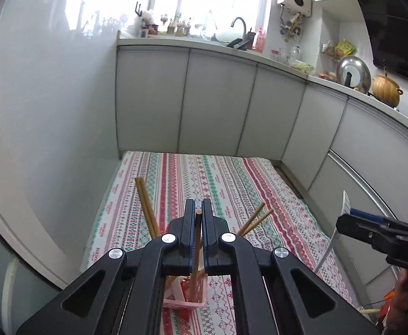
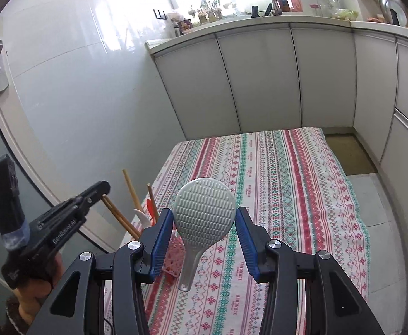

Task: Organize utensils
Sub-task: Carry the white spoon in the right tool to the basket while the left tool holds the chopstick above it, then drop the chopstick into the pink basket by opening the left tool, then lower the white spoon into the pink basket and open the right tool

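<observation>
My left gripper [image 1: 198,205] is shut on a wooden chopstick [image 1: 196,240] that stands nearly upright, its lower end inside the pink basket [image 1: 184,303]. More chopsticks [image 1: 145,206] lean out of that basket to the left and to the right [image 1: 255,219]. My right gripper [image 2: 204,216] is shut on a pale grey rice paddle [image 2: 204,212]. The blue pads press the sides of its dimpled head and the handle hangs down above the cloth. The pink basket [image 2: 173,259] is just left of the paddle. The left gripper [image 2: 103,188] is over the basket's chopsticks [image 2: 120,215].
A table with a striped patterned cloth [image 2: 287,195] stands against white cabinets [image 1: 218,103]. A white spoon [image 2: 141,215] and a red utensil [image 2: 149,205] stand in the basket. A glossy white wall [image 2: 78,97] is on the left; the floor with a mat [image 2: 349,153] is on the right.
</observation>
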